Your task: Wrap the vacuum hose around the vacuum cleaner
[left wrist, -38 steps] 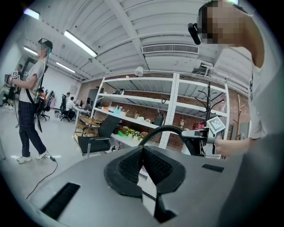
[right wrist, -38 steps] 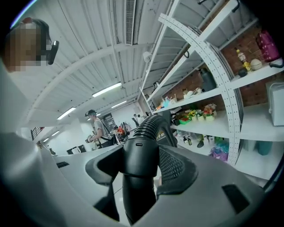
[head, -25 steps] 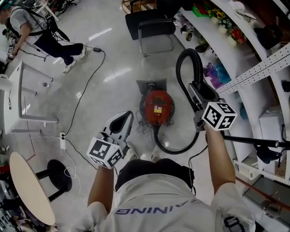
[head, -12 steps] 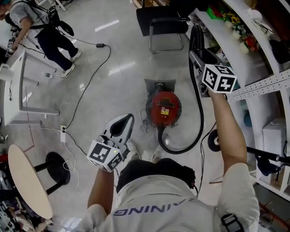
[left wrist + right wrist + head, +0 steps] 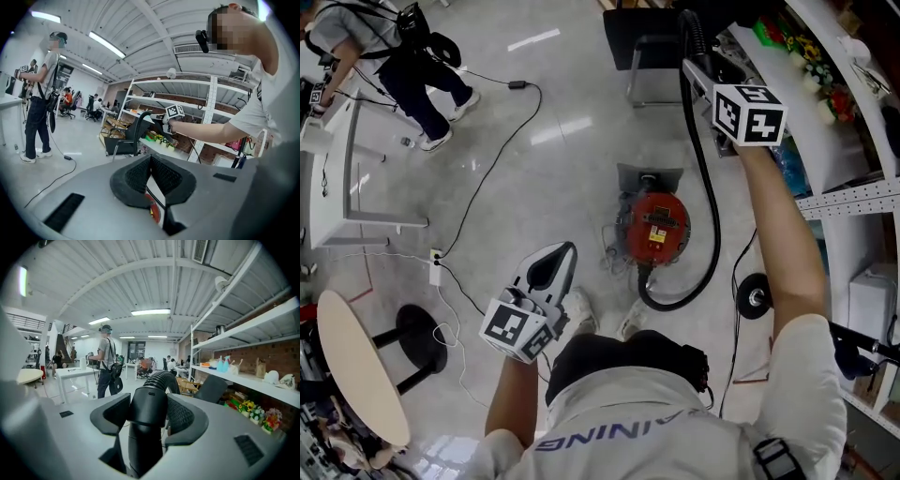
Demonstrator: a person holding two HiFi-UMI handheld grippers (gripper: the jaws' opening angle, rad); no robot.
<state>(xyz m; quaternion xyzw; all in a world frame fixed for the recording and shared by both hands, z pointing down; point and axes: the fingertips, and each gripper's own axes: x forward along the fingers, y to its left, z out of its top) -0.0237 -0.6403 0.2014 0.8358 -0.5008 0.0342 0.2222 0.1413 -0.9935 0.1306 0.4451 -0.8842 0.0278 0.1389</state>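
Note:
The red round vacuum cleaner point(image 5: 654, 225) stands on the floor ahead of the person's feet. Its black hose point(image 5: 709, 187) leaves the near side, loops right and climbs to my right gripper point(image 5: 698, 67), held high at the upper right. That gripper is shut on the hose's smooth black end piece point(image 5: 147, 418), and the ribbed hose point(image 5: 163, 377) arches away beyond the pads. My left gripper point(image 5: 557, 255) hangs low at the left, apart from the vacuum, its pads point(image 5: 136, 176) meeting at the tips with nothing between them. A sliver of red vacuum point(image 5: 153, 212) shows through the gap.
A black chair point(image 5: 652, 37) stands just beyond the vacuum. Shelving point(image 5: 853, 122) runs along the right. Cables and a power strip point(image 5: 437, 267) cross the floor at left, near a white table point(image 5: 337, 178), a round tabletop point(image 5: 352, 375) and a stool point(image 5: 417, 342). Another person point(image 5: 394, 47) stands far left.
My right gripper has swung the hose end away toward the chair, and the hose's arch has straightened into a long line. The left gripper shifted a little, still shut and empty.

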